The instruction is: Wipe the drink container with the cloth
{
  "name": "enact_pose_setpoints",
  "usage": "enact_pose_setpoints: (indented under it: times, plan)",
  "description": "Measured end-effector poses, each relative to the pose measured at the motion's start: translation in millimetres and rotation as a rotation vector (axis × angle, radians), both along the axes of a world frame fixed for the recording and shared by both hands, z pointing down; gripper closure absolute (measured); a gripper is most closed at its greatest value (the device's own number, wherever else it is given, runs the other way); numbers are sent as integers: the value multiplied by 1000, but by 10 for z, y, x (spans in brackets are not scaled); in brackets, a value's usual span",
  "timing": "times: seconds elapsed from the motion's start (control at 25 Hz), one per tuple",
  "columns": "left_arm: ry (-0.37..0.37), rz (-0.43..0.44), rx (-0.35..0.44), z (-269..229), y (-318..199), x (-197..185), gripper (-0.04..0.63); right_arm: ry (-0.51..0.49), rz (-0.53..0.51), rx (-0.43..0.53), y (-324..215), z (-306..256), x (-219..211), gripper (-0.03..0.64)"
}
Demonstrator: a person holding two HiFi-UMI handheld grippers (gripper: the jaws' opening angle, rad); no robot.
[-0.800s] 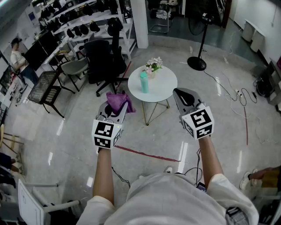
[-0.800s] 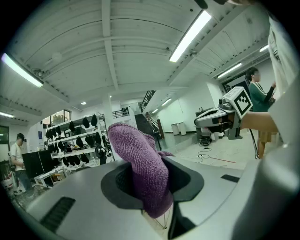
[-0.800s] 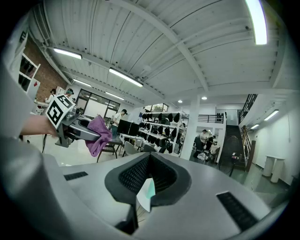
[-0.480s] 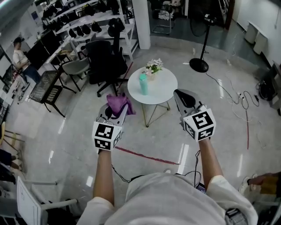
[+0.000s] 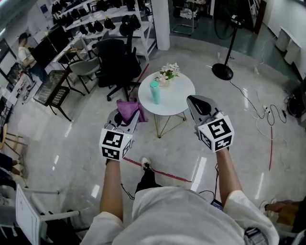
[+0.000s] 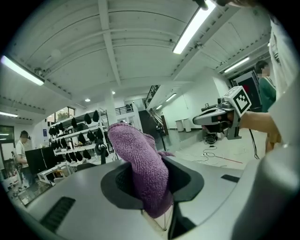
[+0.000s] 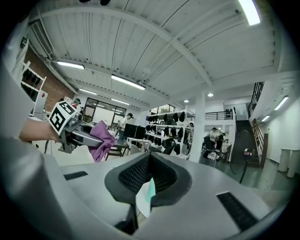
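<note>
A teal drink container (image 5: 155, 91) stands upright on a small round white table (image 5: 179, 99) ahead of me. It peeks through the closed jaws in the right gripper view as the teal container (image 7: 149, 191). My left gripper (image 5: 127, 117) is shut on a purple cloth (image 5: 128, 110), held in the air short of the table's left edge; the purple cloth (image 6: 140, 166) bulges out between its jaws. My right gripper (image 5: 197, 106) is shut with nothing in it, hovering near the table's right edge.
A small vase of flowers (image 5: 168, 73) shares the table behind the container. Black office chairs (image 5: 116, 63) stand left of the table, shelves of black helmets (image 5: 103, 14) behind them. A floor fan (image 5: 224, 69) stands at the right; cables and red tape (image 5: 158, 171) lie on the glossy floor.
The table has drawn slightly closer in the view, and my foot has stepped forward into sight. Both grippers keep their pose, the cloth still gripped.
</note>
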State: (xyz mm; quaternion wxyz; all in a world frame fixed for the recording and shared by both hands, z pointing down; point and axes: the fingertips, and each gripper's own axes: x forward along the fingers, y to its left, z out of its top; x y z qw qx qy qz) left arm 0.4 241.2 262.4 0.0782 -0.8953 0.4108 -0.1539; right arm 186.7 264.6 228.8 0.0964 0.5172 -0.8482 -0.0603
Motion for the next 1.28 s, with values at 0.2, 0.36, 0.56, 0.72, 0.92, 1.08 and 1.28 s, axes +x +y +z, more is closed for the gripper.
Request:
enact_pose_setpoints:
  times: [0.2,0.36,0.56,0.72,0.92,1.08,1.28]
  plan:
    - [-5,23,-9,197,-659,-10,463,4,-20,-60,-590,248,-93,603]
    - [-19,33,5,230,-1477,-139,463,6,0,-67,-1262,252,-168,603]
    - [-18,75,7,146,-2491,-328,463,30,61,-25,-2199,162,-382,601]
    - [-4,112,-5,130,-3138,-414,463,68,66,-72,-2795,274,-562,601]
    - [8,141,-56,306,-3706,-432,463,90,51,-147,-3318,578,-702,603]
    - [19,152,-139,656,-3892,-308,463,53,0,-201,-3555,851,-696,600]
    - [22,131,-266,1186,-4056,-92,463,89,-187,-328,-3785,1369,-738,414]
